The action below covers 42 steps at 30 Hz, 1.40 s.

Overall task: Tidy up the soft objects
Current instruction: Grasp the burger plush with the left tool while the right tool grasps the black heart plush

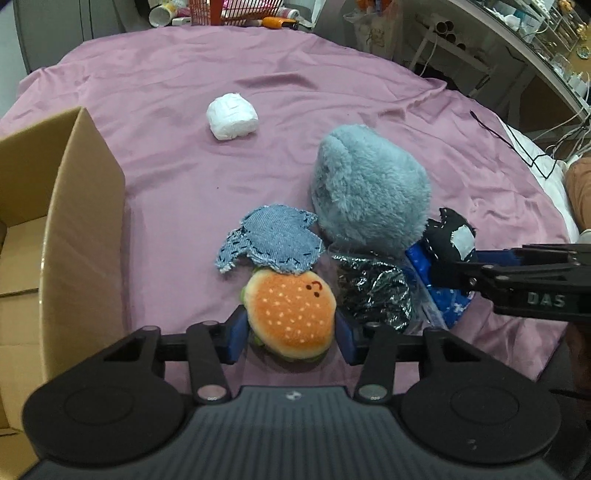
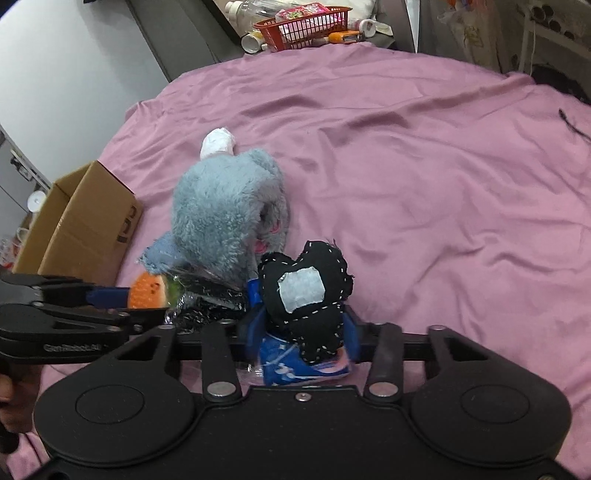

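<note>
A burger toy is clamped between the blue pads of the left gripper, low over the pink sheet and just beside the open cardboard box at the left. A denim patch is laid across the far edge of the burger toy. A black stitched cushion with a grey patch is gripped by the right gripper, above a blue packet. Between the two grippers a shiny black wrapper is seen, and behind it a grey-blue plush toy is touched by the denim patch. Farther back, well apart, a white bundle is left on the sheet. A red basket is seen beyond the sheet's far edge.
</note>
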Each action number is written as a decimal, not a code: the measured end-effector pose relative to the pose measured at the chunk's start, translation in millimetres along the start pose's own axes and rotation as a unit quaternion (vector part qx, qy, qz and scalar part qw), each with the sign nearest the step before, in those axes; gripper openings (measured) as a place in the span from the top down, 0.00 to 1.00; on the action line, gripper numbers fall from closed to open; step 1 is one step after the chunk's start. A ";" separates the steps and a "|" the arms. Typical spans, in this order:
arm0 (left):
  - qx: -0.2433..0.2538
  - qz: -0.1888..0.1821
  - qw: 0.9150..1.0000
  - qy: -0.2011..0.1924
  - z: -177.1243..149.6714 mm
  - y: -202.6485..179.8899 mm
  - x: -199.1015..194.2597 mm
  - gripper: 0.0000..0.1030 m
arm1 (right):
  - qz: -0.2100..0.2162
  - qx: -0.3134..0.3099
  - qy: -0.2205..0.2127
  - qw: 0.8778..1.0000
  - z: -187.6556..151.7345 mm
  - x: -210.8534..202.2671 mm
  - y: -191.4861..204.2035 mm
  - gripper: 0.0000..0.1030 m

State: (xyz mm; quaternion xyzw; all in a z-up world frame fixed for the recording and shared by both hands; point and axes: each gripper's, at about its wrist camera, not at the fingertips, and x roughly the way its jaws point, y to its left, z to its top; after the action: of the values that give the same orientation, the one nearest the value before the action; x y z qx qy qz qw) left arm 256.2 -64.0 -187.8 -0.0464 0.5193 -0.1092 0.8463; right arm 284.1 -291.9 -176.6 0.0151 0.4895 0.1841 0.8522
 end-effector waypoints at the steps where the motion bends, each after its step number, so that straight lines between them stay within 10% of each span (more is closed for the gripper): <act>1: -0.001 -0.001 1.000 -0.003 -0.8 0.1 -2.0 0.53 | 0.000 -0.001 -0.002 1.000 -0.6 -2.3 0.1 0.65; 42: -0.051 0.026 0.982 -0.179 -39.9 39.9 -150.0 0.53 | 0.022 -0.031 -0.115 0.993 -5.1 -88.2 88.7 0.66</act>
State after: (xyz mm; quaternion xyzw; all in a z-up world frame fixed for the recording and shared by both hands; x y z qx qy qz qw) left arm 160.7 11.1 -83.4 -0.0945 0.3657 -0.0509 0.9245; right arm 213.3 -239.0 -87.9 0.0208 0.3816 0.2153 0.8986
